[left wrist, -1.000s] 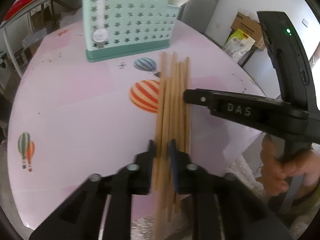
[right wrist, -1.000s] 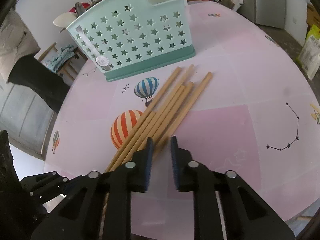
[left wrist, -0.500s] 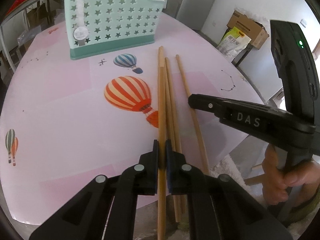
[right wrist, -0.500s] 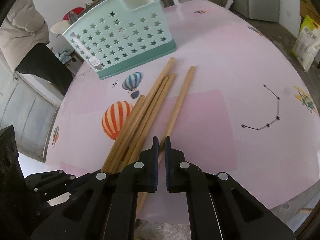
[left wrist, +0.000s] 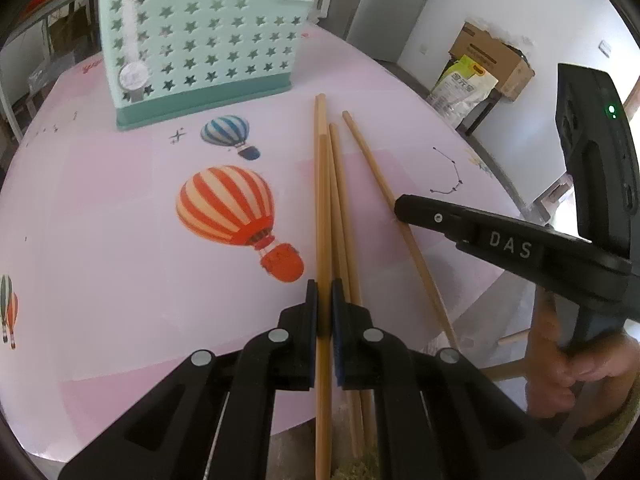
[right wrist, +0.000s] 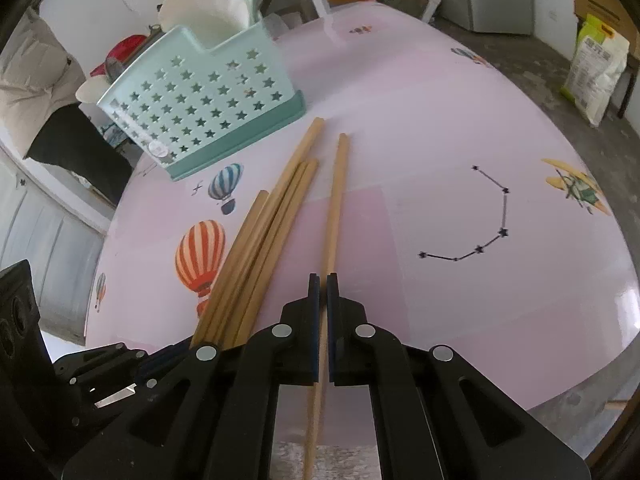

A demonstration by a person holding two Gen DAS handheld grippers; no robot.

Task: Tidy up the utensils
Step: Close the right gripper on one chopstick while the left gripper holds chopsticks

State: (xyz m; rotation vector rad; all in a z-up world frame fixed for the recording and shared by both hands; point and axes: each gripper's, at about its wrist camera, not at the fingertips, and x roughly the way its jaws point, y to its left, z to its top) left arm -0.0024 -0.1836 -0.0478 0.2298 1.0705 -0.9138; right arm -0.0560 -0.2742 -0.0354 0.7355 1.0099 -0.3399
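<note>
On the pink tablecloth [left wrist: 100, 220] printed with hot-air balloons, a loose bundle of wooden chopsticks [left wrist: 338, 184] lies with far ends toward the mint-green utensil holder [left wrist: 200, 48], near ends overhanging the near table edge

Left gripper [left wrist: 324, 292]: jaws have just been closing; fingers now pinch one chopstick [left wrist: 323, 200] of the bundle, the pads pressing on both its sides. It runs straight away from the gripper, alongside the others, which pass under the right-hand finger. Whether the gripped stick is lifted off the cloth or rests on it: cannot tell

Right gripper [right wrist: 323, 280]: jaws have just been closing; fingers pinch a separate single chopstick [right wrist: 334, 208], set apart to the right of the bundle [right wrist: 264, 240] in the right wrist view. Only a thin slit shows between the pads, with the stick in it. In the left wrist view this gripper [left wrist: 400, 204] reaches in from the right, tip down on that lone stick [left wrist: 376, 176], and a hand [left wrist: 560, 376] grips its handle at lower right

Holder: upright, star-shaped cut-outs, darker teal base, standing on the cloth beyond the chopstick tips, not touching them. A white rounded object [right wrist: 204, 12] sticks up out of it; what it is cannot be made out

Background: cardboard box [left wrist: 492, 60] and a printed bag [left wrist: 464, 84] by the wall
</note>
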